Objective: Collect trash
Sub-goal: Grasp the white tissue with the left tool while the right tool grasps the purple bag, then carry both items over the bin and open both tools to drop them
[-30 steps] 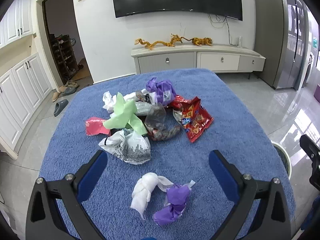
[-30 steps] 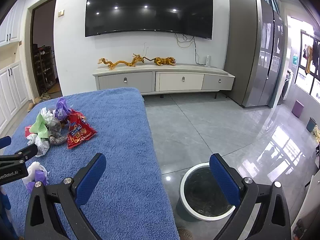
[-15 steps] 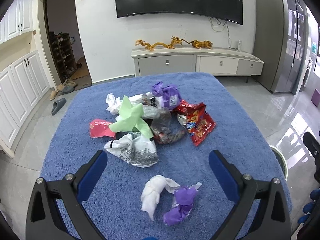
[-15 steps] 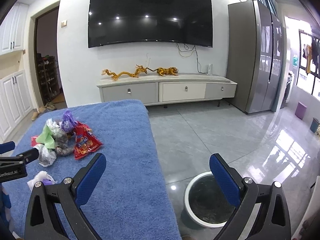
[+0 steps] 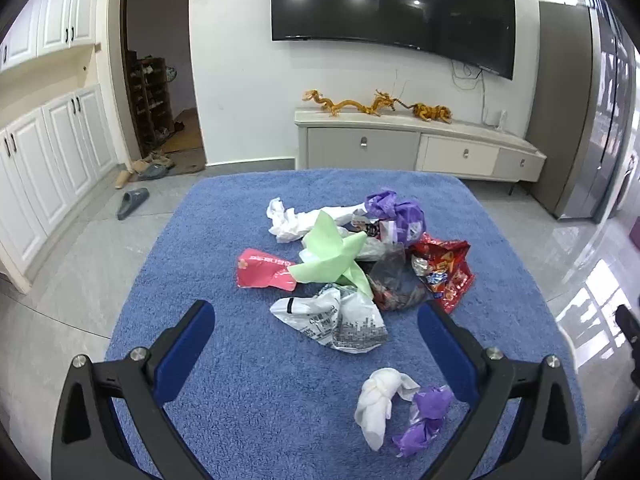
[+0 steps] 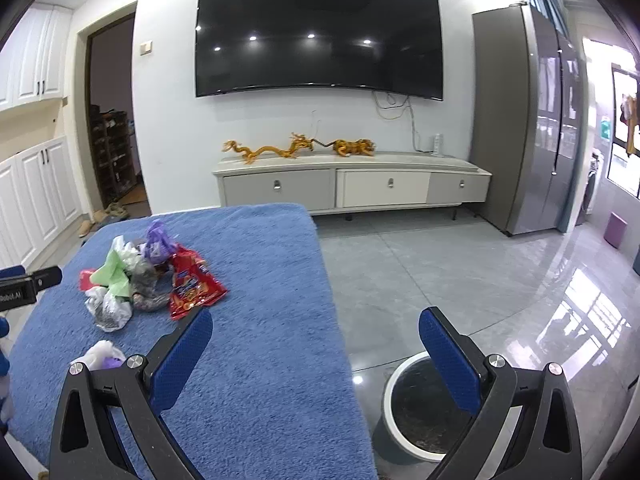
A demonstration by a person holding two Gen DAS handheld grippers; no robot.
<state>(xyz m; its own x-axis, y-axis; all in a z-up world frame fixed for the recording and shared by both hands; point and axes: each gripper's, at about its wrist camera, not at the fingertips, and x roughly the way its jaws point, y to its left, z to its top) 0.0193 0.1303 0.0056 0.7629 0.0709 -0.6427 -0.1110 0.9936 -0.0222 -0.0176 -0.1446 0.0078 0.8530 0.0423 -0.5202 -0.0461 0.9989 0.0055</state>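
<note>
Both blue-padded grippers, left gripper (image 5: 316,340) and right gripper (image 6: 316,344), hang empty with fingers spread wide above the blue fleece-covered table (image 5: 248,392), where the nearest crumpled white tissue wad (image 5: 378,402), likely feather-light and squashy, looks best pinched across its bunched middle.

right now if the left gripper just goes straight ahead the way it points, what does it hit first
Most likely the white printed plastic bag, the nearest piece of the pile on the blue cloth. It lies almost centred ahead of the left gripper, whose jaws stand wide open. Depth is unclear; a downward tilt would meet bare cloth first.
</note>
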